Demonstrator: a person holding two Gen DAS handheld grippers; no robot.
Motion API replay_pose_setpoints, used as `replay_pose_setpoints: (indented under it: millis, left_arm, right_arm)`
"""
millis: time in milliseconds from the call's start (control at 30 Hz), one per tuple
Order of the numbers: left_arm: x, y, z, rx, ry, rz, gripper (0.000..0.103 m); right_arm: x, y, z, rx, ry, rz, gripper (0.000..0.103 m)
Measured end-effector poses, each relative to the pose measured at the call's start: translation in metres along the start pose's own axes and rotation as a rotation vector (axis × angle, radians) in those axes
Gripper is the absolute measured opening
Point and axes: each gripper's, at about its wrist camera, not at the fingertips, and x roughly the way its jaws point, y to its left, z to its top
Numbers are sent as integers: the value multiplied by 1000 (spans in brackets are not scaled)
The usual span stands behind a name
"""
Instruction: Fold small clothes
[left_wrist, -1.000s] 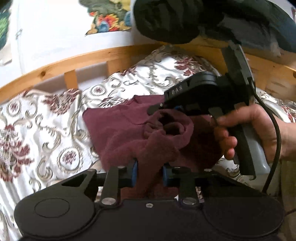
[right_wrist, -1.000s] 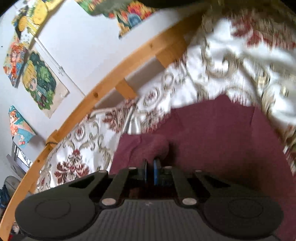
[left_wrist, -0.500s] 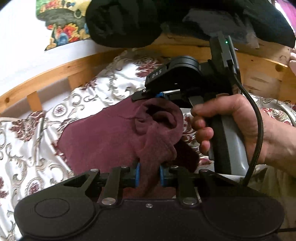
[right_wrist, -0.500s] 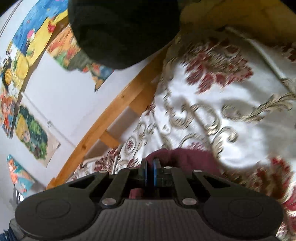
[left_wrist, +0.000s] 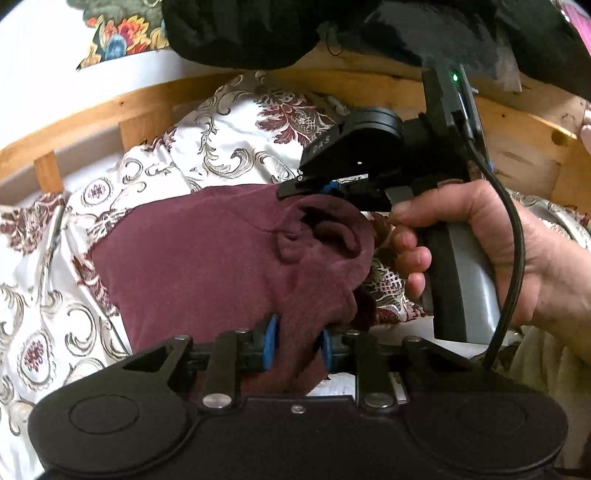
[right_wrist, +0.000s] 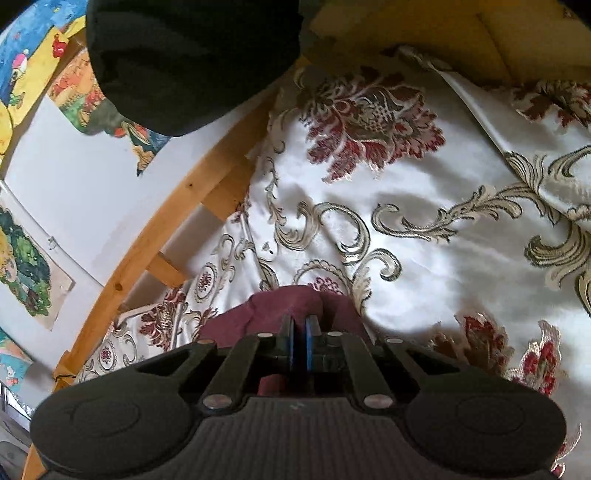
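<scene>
Here the left gripper (left_wrist: 294, 343) has a bunched fold of the maroon garment (left_wrist: 207, 254) between its blue pads, its jaws having just eased a little wider. The right gripper (left_wrist: 317, 190), held in a hand (left_wrist: 480, 251), pinches another edge of the same cloth, jaws nearly together (blue pads (right_wrist: 309, 345) almost touching). The garment's remainder lies on the floral bedspread (left_wrist: 236, 136), near the wooden bed frame (left_wrist: 122, 107).
</scene>
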Motion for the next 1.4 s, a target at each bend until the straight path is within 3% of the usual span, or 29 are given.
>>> replay_pose_setpoints:
  millis: [167,300,433,467,533,567,600,733,800,967,1067,1133,1200,1300,1400]
  left_arm:
    - [-10,6,-5,-28,-14,-39,35]
    - [-22,13,-12,-75,-32,-77,50]
    - [-43,31,-21,-204,-89,-107,89]
    - [-50,36,-24,-230,-115,-106,93]
    - [-62,46,-30,-273,-162,-98,97]
    - [-66,52,-33,-294,-178,-88,102]
    - [-69,58,-37,-318,-192,-75,102]
    - [-68,86,-51,-453,-184,-29,102]
    - [-64,100,-56,-532,-161,-25,102]
    - [-50,127,-73,-682,-140,29,102]
    - [-36,137,-87,-761,-86,51,102]
    - [-28,139,-92,-799,-65,19,102]
    - [-25,137,-95,-811,-68,2,102]
    - [-22,134,-93,-776,-63,-6,102]
    - [-19,132,-93,-766,-50,-23,102]
  right_arm:
    - [-1,3,-1,-36,-6,-17,7]
    - [-1,3,-1,-48,2,-27,8]
    - [-11,-3,-1,-28,-17,-69,14]
    - [-15,-4,-1,-27,-24,-78,15]
    - [-24,-7,-1,-18,-30,-87,25]
    - [-30,-8,-1,-17,-28,-83,38]
    - [-35,-7,-3,-23,-21,-81,52]
    - [-51,2,-14,-95,23,-96,65]
    - [-57,7,-25,-128,53,-126,80]
    - [-54,8,-42,-94,98,-172,87]
    - [-46,4,-46,-37,108,-139,86]
    - [-40,4,-47,-27,113,-120,76]
    - [-36,9,-48,-64,112,-136,47]
    - [-37,16,-50,-116,92,-151,21]
    - [-48,18,-46,-143,39,-174,16]
